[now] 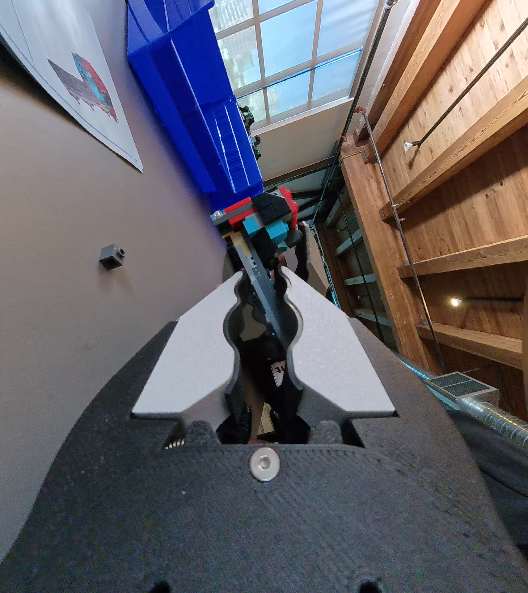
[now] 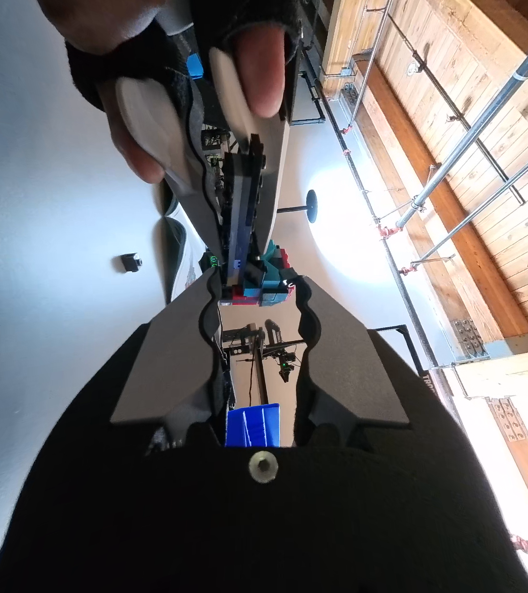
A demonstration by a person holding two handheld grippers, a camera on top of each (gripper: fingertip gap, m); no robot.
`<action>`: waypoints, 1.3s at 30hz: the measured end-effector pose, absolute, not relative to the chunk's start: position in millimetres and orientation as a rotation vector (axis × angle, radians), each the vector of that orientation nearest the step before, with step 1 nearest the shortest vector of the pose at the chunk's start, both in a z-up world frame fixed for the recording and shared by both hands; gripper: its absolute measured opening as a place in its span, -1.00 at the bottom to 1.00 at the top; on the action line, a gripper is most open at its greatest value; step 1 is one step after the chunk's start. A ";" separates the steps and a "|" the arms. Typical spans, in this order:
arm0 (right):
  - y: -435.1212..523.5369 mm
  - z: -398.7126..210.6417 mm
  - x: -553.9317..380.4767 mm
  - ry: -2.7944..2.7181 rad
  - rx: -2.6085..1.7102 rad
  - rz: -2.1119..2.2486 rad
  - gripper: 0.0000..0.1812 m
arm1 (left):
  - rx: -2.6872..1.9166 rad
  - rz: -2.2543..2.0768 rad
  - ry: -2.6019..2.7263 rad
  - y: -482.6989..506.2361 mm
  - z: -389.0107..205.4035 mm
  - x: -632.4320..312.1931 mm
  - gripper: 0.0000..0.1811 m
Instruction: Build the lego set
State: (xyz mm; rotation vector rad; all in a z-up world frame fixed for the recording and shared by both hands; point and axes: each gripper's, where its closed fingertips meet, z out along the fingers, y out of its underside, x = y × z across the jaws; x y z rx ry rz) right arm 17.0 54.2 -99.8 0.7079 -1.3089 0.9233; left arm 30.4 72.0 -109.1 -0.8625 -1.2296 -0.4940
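- Left wrist view:
- Blue bin (image 1: 192, 106) on the grey table (image 1: 47, 288), past the printed instruction sheet (image 1: 73, 80); contents hidden by its wall.
- Left gripper (image 1: 262, 276) narrow, clamped on the long dark plate of the lego model (image 1: 257, 224), lifted off the table.
- Red, teal and black bricks clustered at the model's far end, just beside the bin's corner.
- Lone dark grey brick (image 1: 111, 255) lying on the table, well apart from the model, bare surface all round it.
- Open air on the side toward the wooden ceiling beams (image 1: 448, 160).

- Right wrist view:
- Right gripper (image 2: 257, 282) spread fairly wide around the brick-laden end of the model (image 2: 256, 285); contact of the fingertips with the bricks hard to tell.
- Left gripper (image 2: 240, 205) opposite, pinching the plate, with the person's gloved hand (image 2: 192, 64) around it.
- Blue bin (image 2: 253, 425) glimpsed between the fingers, inside unseen.
- Small dark brick (image 2: 130, 262) alone on the pale table (image 2: 31, 224).
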 end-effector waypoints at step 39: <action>53.9 -103.9 17.8 -1.434 0.746 1.064 -0.46 | -0.958 -0.423 -1.252 75.8 -115.3 31.4 -0.83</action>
